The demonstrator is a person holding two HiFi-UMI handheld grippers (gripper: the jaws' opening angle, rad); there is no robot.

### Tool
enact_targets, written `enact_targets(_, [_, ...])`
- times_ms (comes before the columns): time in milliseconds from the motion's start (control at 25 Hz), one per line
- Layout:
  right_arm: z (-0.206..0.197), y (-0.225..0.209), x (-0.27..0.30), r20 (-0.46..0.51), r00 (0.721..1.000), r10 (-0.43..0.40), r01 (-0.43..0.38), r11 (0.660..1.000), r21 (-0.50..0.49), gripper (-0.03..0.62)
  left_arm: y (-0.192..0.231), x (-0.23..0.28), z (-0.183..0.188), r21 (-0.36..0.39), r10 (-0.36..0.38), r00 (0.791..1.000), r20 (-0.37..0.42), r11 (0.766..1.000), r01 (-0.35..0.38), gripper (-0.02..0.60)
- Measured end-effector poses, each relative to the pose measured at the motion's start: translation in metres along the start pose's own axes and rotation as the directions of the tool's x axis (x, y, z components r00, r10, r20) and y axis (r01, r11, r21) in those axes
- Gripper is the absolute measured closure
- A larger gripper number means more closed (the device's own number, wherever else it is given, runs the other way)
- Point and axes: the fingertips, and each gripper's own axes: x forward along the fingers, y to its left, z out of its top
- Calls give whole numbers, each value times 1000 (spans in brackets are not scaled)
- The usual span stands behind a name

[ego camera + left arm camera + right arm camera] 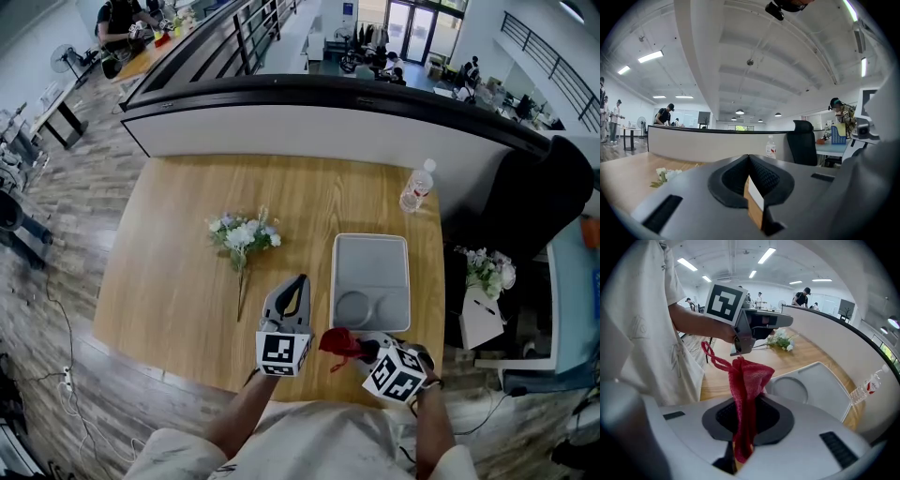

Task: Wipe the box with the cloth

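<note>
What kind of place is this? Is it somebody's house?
Not a house. It looks like a big open office or workshop: there is a black office chair, people working at a far table, and long strip lights on a high ceiling.

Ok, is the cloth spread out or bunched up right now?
Bunched: the red cloth is a gathered wad, pinched in the right tool, not spread flat.

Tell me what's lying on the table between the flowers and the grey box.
Nothing. In the head view, only bare wooden table separates the flowers from the grey box.
</note>
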Motion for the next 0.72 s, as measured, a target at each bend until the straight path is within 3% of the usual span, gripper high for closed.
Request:
enact_targets(400, [8, -17, -26, 103, 994, -36, 32, 999, 44, 533, -2, 4, 10, 12, -2, 1000, 8, 1000, 2, 568])
enact_targets(720, [14, -45, -45, 167, 978, -122, 110, 991, 76, 531, -2, 5, 21, 17, -1, 1000, 29, 1000, 0, 568])
